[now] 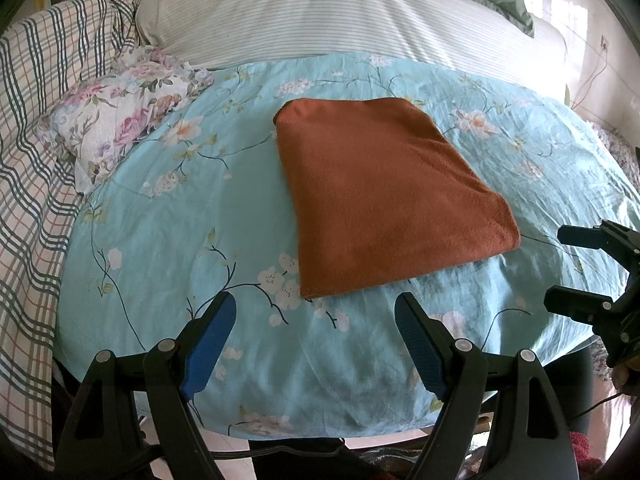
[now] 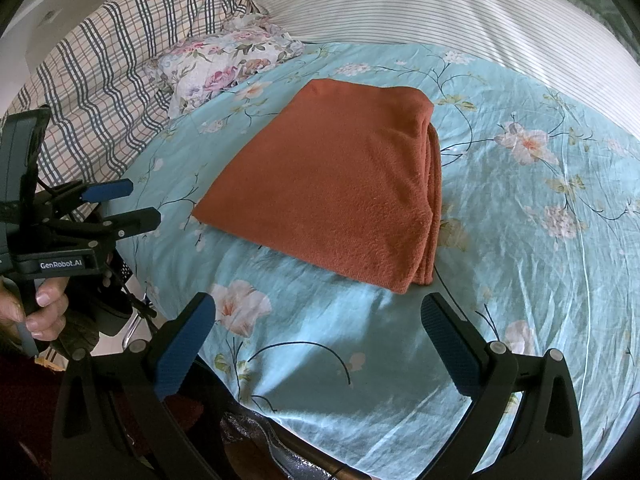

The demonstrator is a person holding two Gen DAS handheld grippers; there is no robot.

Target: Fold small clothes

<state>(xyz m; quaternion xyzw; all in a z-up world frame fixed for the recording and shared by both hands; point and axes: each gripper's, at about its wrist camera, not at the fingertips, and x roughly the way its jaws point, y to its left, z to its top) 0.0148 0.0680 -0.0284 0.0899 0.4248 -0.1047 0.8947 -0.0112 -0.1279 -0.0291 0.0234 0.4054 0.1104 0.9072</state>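
Closest in, both grippers are hanging just off the near edge of the bed, angled down at it. The left gripper (image 1: 316, 312) is sitting with its blue pads spread wide and nothing between them, and the right gripper (image 2: 320, 320) is doing the same thing, jaws wide apart, empty. In the right wrist view you can see a hand (image 2: 36, 308) wrapping around the left gripper's handle, off to the side of the bed. My guess is both are backed off like this because there's nothing to grab right now.

Just past the fingertips, the rust-orange cloth (image 1: 384, 196) is lying flat on the light blue floral sheet (image 1: 180, 240), not touching either gripper. It's already looking folded: from the right side you can see several stacked layers along its right edge (image 2: 432, 200), so I'm reading this piece as done, or one fold short at most. It's sitting about mid-sheet, which keeps it within reach of both sides.

Further back, a small floral pillow (image 1: 120, 120) is resting at the sheet's far left corner, with a plaid blanket (image 1: 44, 128) bunching up beside it. Behind all that, a striped cover (image 1: 320, 16) is stretching across the far end of the bed, clear of the folding area.
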